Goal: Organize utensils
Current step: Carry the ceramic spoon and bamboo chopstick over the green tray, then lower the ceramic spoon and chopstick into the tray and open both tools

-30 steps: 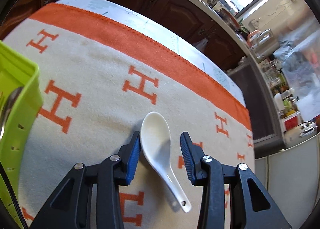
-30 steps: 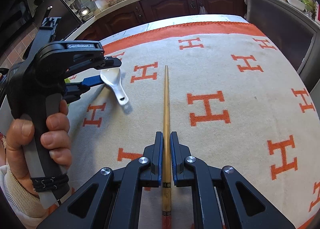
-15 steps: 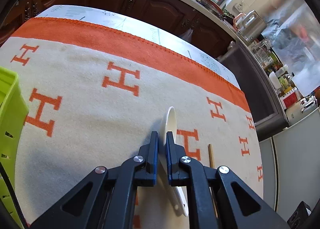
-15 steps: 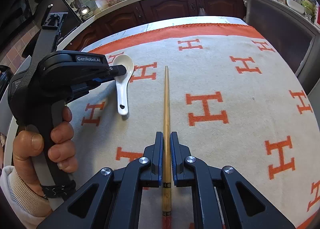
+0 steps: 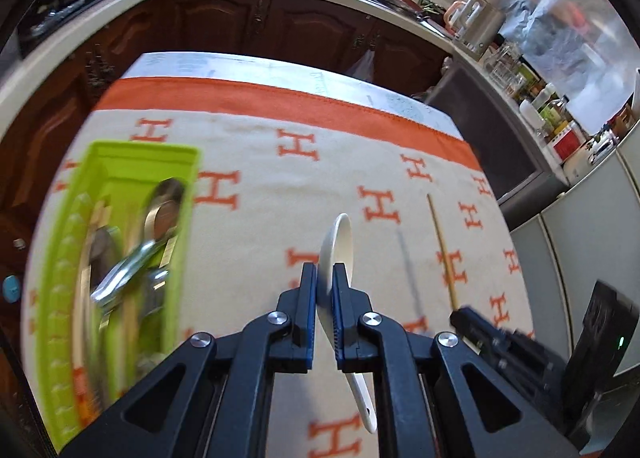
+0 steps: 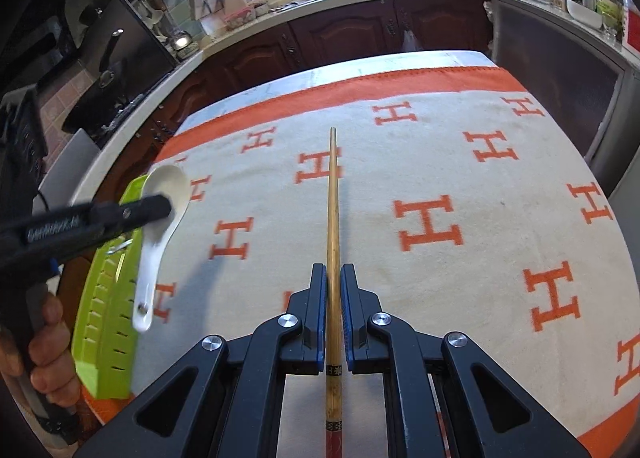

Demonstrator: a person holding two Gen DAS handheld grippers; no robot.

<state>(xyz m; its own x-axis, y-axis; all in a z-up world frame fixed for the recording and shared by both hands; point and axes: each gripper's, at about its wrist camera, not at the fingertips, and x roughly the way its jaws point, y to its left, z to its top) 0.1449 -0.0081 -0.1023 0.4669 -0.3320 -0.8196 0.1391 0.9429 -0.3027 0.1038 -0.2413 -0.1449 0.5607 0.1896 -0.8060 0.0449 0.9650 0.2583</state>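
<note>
White ceramic spoon (image 5: 335, 254) is clamped edge-on in the left hand-held gripper (image 5: 324, 278), jaws nearly together on it just behind the bowl, handle trailing down past the fingers. It hangs clear of the cloth. From the right wrist view the spoon (image 6: 158, 234) sits right beside the rim of the green tray (image 6: 106, 306), bowl up, handle end down. Tray (image 5: 182, 234) is at the left edge of the counter and holds metal spoons (image 5: 160, 213) and other utensils, blurred. Right hand-held gripper (image 6: 333, 290) is pinched narrow on a wooden chopstick (image 6: 333, 193), tip pointing away over the cloth. Beige cloth with orange H marks (image 6: 432, 225) covers the counter. A person's hand (image 6: 44, 354) grips the left tool's handle.
</note>
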